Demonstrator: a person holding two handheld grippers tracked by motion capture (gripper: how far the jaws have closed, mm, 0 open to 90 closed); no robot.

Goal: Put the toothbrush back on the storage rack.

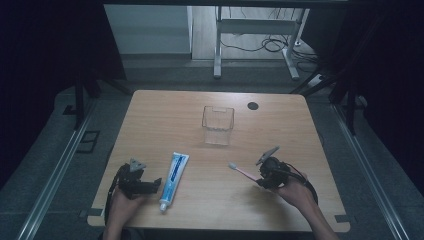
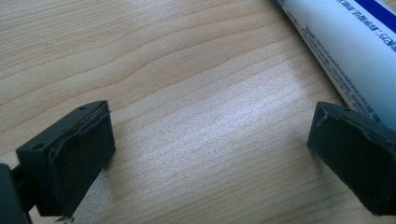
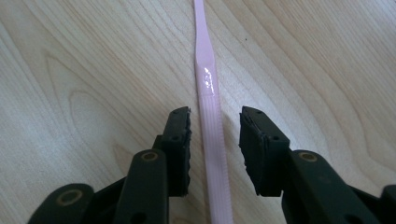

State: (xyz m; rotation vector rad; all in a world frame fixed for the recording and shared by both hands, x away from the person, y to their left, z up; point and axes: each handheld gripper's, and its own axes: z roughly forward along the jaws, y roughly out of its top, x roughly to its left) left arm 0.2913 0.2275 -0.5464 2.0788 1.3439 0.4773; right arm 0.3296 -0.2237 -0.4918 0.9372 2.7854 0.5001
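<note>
A pink toothbrush (image 1: 242, 171) lies flat on the wooden table (image 1: 165, 115), its white bristle head pointing left. My right gripper (image 1: 257, 177) is low over its handle end. In the right gripper view the jaws of my right gripper (image 3: 215, 126) stand on either side of the pink handle (image 3: 210, 93), with a small gap on each side, so it is open. A white and blue toothpaste tube (image 1: 172, 177) lies near the front left. My left gripper (image 1: 156, 184) rests just left of the tube. Its jaws (image 2: 210, 140) are wide open over bare wood, with the tube (image 2: 345, 46) beside the right one.
A clear, empty plastic container (image 1: 218, 125) stands upright at the middle of the table, beyond both grippers. A black round cap (image 1: 253, 105) is set in the tabletop behind it. Bare wood lies between the tube and the toothbrush.
</note>
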